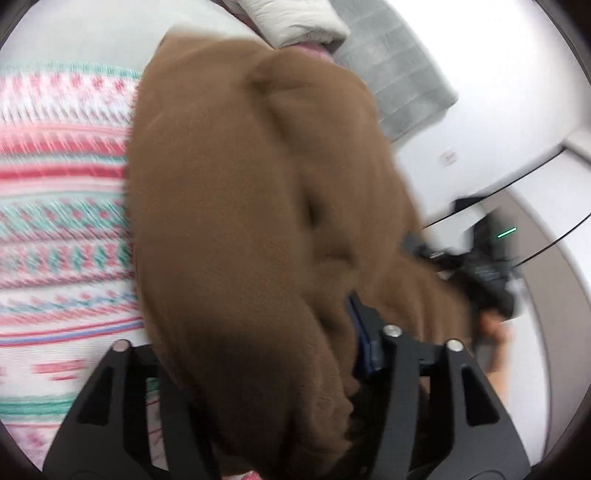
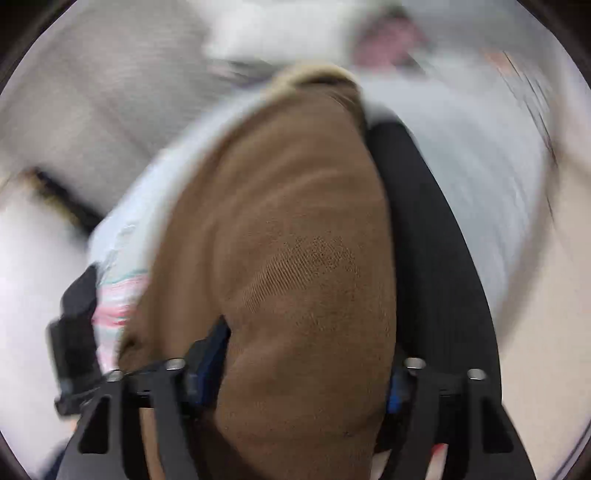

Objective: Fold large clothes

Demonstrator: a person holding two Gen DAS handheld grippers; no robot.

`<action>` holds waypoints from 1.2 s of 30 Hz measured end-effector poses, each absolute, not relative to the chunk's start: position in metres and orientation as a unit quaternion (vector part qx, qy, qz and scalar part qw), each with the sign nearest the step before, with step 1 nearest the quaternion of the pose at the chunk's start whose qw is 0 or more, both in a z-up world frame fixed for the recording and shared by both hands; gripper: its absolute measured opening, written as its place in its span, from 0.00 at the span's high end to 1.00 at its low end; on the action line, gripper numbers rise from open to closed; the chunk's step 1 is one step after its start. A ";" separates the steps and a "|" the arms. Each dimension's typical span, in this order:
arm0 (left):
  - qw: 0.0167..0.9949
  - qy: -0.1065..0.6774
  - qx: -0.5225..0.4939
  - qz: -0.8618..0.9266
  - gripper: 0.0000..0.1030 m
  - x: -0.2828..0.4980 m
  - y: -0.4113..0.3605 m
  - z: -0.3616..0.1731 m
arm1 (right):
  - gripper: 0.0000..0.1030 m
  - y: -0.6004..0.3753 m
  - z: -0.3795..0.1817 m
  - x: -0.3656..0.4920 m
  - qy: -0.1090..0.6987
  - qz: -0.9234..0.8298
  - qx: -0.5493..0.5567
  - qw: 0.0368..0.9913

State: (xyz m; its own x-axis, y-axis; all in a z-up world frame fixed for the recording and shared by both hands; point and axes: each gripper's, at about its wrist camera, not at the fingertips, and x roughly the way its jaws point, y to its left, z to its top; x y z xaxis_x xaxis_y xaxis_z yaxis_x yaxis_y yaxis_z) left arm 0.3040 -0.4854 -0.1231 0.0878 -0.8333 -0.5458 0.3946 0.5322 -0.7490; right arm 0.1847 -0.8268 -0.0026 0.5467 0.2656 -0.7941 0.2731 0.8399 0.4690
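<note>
A brown knit garment (image 1: pixel 240 206) fills the middle of the left wrist view and hangs bunched between the fingers of my left gripper (image 1: pixel 280 369), which is shut on it. The same brown garment (image 2: pixel 295 277) fills the right wrist view, and my right gripper (image 2: pixel 306 369) is shut on a thick fold of it. Both views are blurred by motion. My right gripper and the hand holding it (image 1: pixel 487 280) show at the right of the left wrist view, at the garment's far edge.
A pink, white and teal patterned cloth (image 1: pixel 62 221) lies under the garment on the left. A folded grey towel (image 1: pixel 399 74) and a white padded item (image 1: pixel 295 18) lie at the back on a white surface (image 1: pixel 480 122). A black band (image 2: pixel 424 240) runs beside the garment.
</note>
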 end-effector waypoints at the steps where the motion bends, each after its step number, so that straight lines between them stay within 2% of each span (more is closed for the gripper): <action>1: 0.705 0.514 -0.212 -0.441 0.37 0.304 -0.483 -0.125 | 0.25 -0.834 -0.014 0.179 0.462 0.005 0.310 0.831; 3: 0.702 0.518 -0.197 -0.447 0.29 0.307 -0.477 -0.124 | 0.25 -0.842 -0.019 0.158 0.412 0.041 0.329 0.849; 4: 0.700 0.523 -0.194 -0.446 0.28 0.306 -0.470 -0.124 | 0.25 -0.844 -0.018 0.150 0.400 0.043 0.331 0.854; 11: 0.703 0.532 -0.209 -0.422 0.28 0.314 -0.418 -0.108 | 0.23 -0.832 0.015 0.108 0.399 -0.038 0.291 0.869; 16: 0.752 0.508 -0.160 -0.389 0.28 0.276 -0.376 -0.092 | 0.23 -0.769 0.061 0.083 0.355 -0.088 0.220 0.904; 21: 0.817 0.465 -0.070 -0.335 0.28 0.224 -0.366 -0.067 | 0.23 -0.699 0.083 0.055 0.300 -0.061 0.256 0.917; 26: 0.855 0.427 -0.001 -0.295 0.26 0.196 -0.348 -0.036 | 0.23 -0.630 0.092 0.036 0.281 -0.100 0.286 0.911; 28: 0.868 0.406 0.024 -0.285 0.17 0.177 -0.336 -0.025 | 0.23 -0.597 0.101 0.013 0.276 -0.134 0.261 0.916; 31: 0.881 0.385 0.061 -0.267 0.16 0.153 -0.317 -0.018 | 0.23 -0.548 0.119 -0.013 0.275 -0.182 0.184 0.926; 36: 0.890 0.371 0.074 -0.254 0.13 0.112 -0.276 -0.004 | 0.09 -0.478 0.136 -0.062 0.253 -0.210 0.138 0.934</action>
